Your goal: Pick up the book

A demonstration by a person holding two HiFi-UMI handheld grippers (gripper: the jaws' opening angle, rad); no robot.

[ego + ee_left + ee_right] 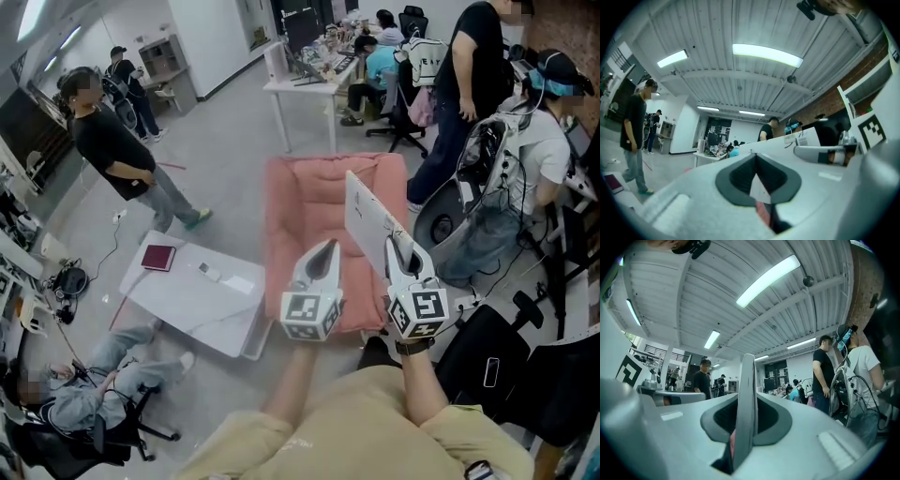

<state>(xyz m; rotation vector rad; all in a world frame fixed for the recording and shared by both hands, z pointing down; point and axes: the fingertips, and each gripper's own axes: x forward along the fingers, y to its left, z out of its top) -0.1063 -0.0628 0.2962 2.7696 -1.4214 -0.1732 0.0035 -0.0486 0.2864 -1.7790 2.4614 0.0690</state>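
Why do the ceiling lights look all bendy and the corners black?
Left gripper view: the wide lens curves the ceiling light and blackens the corners. Right gripper view: same bend in the light strip; the close-up book edge is blurry.

Bare floor (234, 122) ahead lies open; low table (178, 302), pink cushion (291, 216) (directly below) and seated person (539, 150) flank it.

Just ahead of the fingers (323, 258) a pink sofa (300, 202) stands on the grey floor (225, 131). Left of them is a low white table (183, 300). Long ceiling lamps (766, 54) shine above.
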